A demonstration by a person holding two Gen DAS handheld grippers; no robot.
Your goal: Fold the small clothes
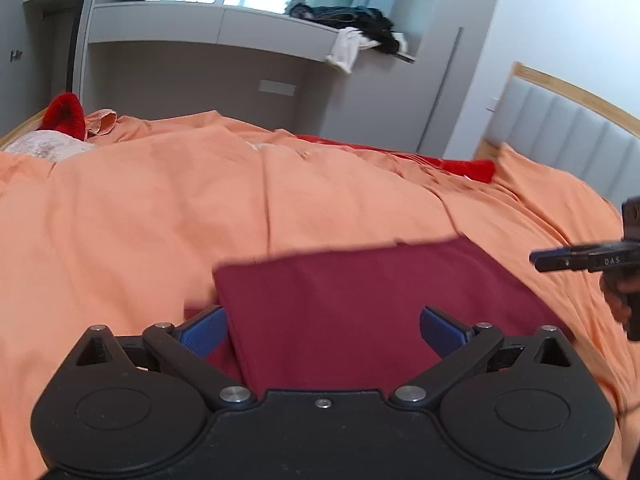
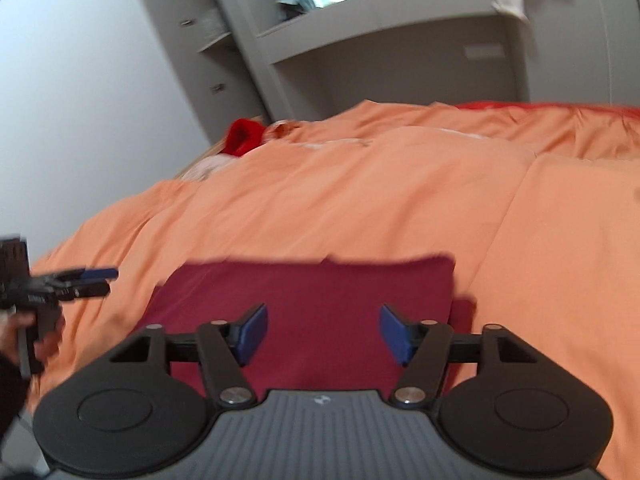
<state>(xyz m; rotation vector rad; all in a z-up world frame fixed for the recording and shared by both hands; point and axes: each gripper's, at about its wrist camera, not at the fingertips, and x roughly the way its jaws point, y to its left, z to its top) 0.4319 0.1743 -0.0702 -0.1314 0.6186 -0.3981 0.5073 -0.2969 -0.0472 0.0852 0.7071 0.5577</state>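
Both claws hovering wide, gripping nothing: left claw (image 1: 323, 330) and right claw (image 2: 323, 334) over maroon garment (image 1: 360, 300) lying flat on bed (image 1: 140, 220); approx next: pinching near corners evenly, keeping edges aligned

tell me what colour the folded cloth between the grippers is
Dark maroon red, plain with no pattern. The folded cloth shows best in the right wrist view.
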